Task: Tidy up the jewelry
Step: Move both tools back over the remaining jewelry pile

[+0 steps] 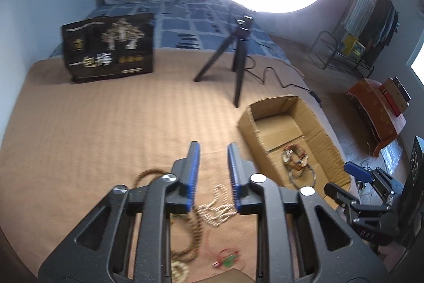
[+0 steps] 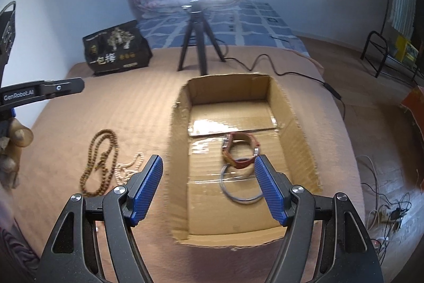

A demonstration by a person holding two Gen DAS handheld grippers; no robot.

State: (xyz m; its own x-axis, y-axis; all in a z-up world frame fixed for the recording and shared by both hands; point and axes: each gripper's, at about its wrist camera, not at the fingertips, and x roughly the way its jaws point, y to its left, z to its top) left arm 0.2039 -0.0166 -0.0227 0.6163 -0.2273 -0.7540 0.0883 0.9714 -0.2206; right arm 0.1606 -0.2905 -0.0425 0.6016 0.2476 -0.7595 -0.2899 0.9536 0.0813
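L gripper (image 1: 212,163) released, empty; pearl strand (image 1: 216,208) just below/behind tips, mid bed (image 1: 106,123), L hand nearer. R gripper (image 2: 209,171) released, empty, over box (image 2: 296,129).

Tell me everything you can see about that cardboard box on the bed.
The cardboard box is a plain brown corrugated carton, open at the top, with ragged, torn-looking upper edges and no flaps showing. It sits flat on the tan bedcover, right of the loose bead strings. Shiny clear tape runs across its floor. Inside lie a brown leather-looking strap curled into a loop and a thin metal ring, the strap overlapping the ring's far edge. Neither gripper touches it.
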